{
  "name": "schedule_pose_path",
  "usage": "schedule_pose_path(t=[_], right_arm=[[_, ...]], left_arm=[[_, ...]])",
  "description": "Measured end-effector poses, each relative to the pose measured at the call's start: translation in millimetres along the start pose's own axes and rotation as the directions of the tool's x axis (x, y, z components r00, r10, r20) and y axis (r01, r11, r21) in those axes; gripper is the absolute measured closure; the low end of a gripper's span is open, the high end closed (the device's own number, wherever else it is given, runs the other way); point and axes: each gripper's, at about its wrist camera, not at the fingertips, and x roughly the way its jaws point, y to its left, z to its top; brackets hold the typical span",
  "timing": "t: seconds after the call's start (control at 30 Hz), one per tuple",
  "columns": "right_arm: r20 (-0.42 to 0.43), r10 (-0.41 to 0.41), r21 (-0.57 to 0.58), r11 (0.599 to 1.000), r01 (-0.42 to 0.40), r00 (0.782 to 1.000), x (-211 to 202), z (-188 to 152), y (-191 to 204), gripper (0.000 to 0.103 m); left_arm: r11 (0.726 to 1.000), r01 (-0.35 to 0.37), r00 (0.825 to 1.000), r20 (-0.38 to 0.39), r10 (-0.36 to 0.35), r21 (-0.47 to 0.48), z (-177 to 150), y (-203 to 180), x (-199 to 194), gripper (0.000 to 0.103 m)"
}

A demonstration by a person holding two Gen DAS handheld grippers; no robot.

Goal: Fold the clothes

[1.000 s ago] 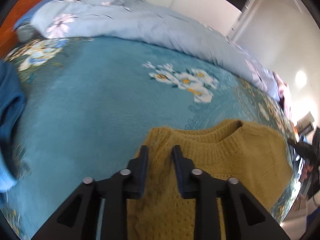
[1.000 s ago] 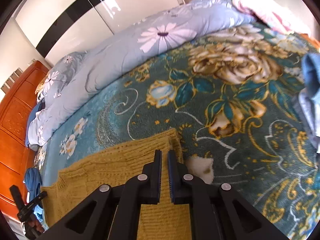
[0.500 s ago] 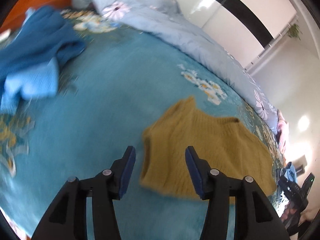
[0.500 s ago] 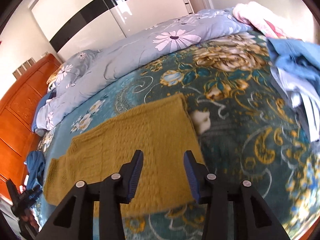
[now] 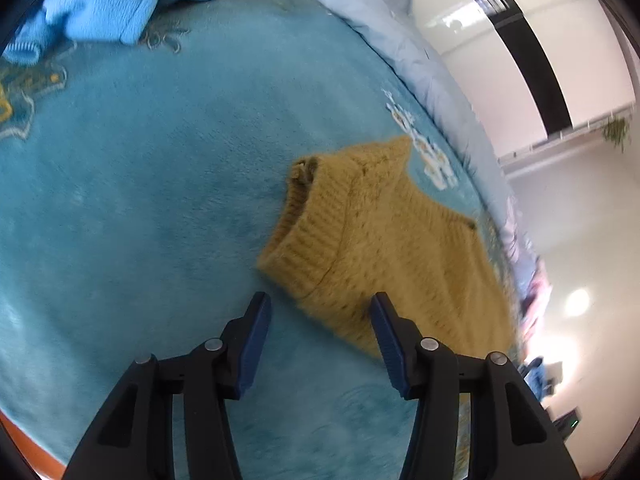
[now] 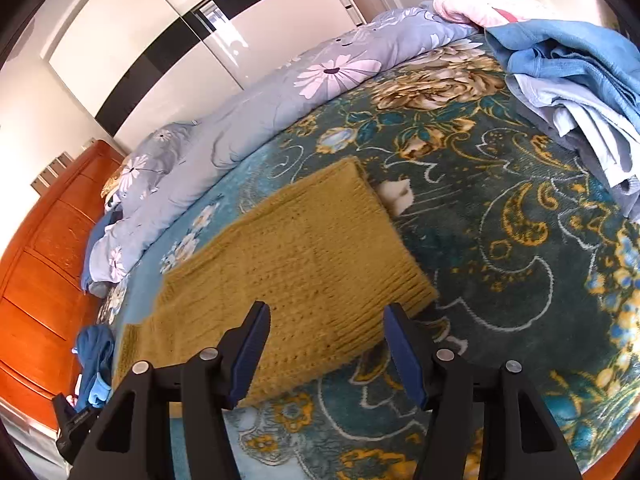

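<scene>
Left gripper [image 5: 318, 322] sits at the bottom of its own view with the blue-padded jaws spread apart and nothing pinched in them. They've just been opening, and the corner of the mustard knit sweater [image 5: 384, 248] lies on the blanket past the tips, free of both pads. The right gripper [image 6: 326, 330] is the same story in its view: jaws wide, just been opening further, no fabric clamped, with the sweater's ribbed hem showing in the gap beyond the fingertips.

The sweater [image 6: 304, 272] lies flat and folded in the middle of the right wrist frame, running from lower left up toward centre. In the left wrist view it fills the centre right, ribbed collar end pointing toward frame centre. It rests on a teal floral blanket [image 5: 140, 200] covering the bed.

Other stuff around: a pile of blue knitwear [image 5: 104, 4] in the upper left of the left view, well away from the sweater. In the right view there's a heap of blue and pale clothes [image 6: 572, 80] at the upper right, a lilac flowered duvet [image 6: 280, 108] bunched along the far side of the bed, and an orange wooden headboard [image 6: 44, 272] at the left edge.
</scene>
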Motion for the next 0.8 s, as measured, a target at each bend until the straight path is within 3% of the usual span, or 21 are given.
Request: schedule_pose_path(t=[0.3,0.4,0.47,0.63,0.8], right_arm=[[-0.005,0.019,0.008,1.0,-0.019,1.0,0.7,-2.4,0.2,0.041],[-0.007,0.016,0.003,1.0,-0.016,1.0,1.4,-2.5,-0.1,0.041],[-0.006,0.016,0.005,1.0,-0.016,1.0,1.7,-2.6,-1.6,0.041],[-0.004,0.013,0.014,1.0,-0.013,1.0,1.0,-2.3,-7.0,0.041],[0.007,0.014,0.021,1.0,-0.014,1.0,-2.8,0.7,-12.8,0.041]], left_arm=[[0.995,0.065,0.997,0.042,-0.062,-0.079,9.1,-5.8,13.6,0.052],[0.997,0.053,0.994,0.095,-0.047,-0.064,11.2,-9.7,7.4,0.077],[0.999,0.029,0.993,0.117,-0.026,-0.027,14.0,-16.1,3.2,0.089],[0.994,0.006,0.987,0.159,-0.024,0.111,19.0,-54.1,-10.5,0.091],[0.944,0.064,0.976,0.176,-0.126,0.324,9.9,-135.1,-17.6,0.091]])
